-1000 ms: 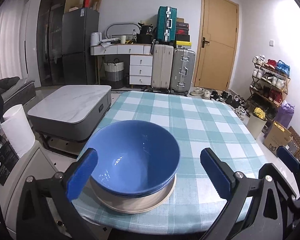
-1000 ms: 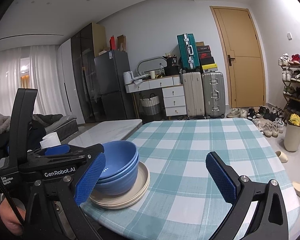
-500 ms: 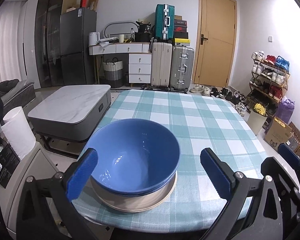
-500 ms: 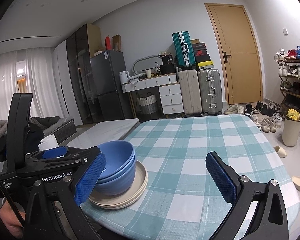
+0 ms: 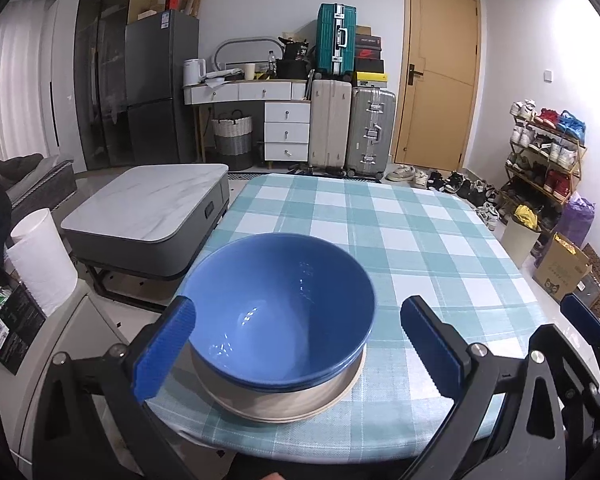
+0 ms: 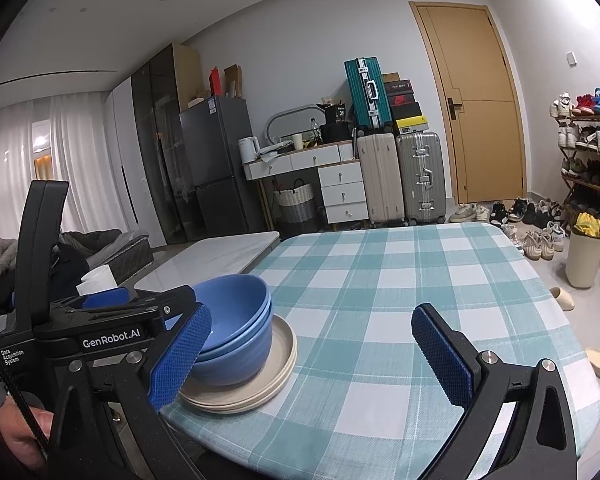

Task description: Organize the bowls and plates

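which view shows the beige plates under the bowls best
The right wrist view: it sees the plates from the side, with stacked rims clear beneath the blue bowls. In the left wrist view the top bowl covers them, leaving only a beige edge.

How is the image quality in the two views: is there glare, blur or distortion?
Left wrist view: sharp; small glare spots inside the top blue bowl; fisheye bends the door and darkens the corners. Right wrist view: also sharp; the ceiling and door curve strongly; bright curtains are slightly overexposed; the left claw blocks part of the bowls.
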Action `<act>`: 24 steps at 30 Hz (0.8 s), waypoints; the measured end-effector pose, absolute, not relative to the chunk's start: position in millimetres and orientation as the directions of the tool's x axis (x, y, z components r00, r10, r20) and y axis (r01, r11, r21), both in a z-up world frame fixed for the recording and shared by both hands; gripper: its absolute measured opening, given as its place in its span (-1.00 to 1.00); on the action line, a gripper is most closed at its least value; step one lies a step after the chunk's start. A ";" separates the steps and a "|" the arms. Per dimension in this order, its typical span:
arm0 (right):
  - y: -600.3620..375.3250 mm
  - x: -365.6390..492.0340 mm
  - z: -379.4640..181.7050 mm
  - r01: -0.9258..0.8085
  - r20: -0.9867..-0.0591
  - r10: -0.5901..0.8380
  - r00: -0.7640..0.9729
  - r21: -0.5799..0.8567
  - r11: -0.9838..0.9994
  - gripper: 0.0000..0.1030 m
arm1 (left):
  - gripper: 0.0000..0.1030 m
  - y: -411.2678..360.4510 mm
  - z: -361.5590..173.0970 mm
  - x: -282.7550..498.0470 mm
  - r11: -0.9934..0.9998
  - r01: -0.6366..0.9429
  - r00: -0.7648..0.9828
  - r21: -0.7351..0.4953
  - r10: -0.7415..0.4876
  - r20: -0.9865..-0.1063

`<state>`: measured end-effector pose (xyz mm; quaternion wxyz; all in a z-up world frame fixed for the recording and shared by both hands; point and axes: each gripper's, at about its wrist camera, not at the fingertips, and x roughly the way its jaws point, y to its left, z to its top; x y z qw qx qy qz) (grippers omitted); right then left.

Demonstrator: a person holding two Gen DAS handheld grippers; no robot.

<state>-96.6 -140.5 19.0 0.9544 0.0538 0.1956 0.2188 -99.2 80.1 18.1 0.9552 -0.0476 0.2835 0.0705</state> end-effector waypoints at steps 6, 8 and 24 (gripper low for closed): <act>-140.2 -96.1 17.1 -0.398 -0.352 0.440 0.827 0.187 0.898 0.98 | 1.00 79.6 18.4 -101.1 0.988 -0.150 0.833 -0.047 0.101 -0.544; -140.3 -96.1 17.5 -0.398 -0.352 0.440 0.826 0.189 0.898 0.98 | 1.00 78.7 18.3 -101.0 0.988 -0.150 0.832 -0.040 0.104 -0.545; -139.0 -97.2 12.0 -0.395 -0.357 0.439 0.825 0.191 0.899 0.98 | 1.00 75.9 16.7 -100.1 0.991 -0.130 0.837 -0.026 0.096 -0.539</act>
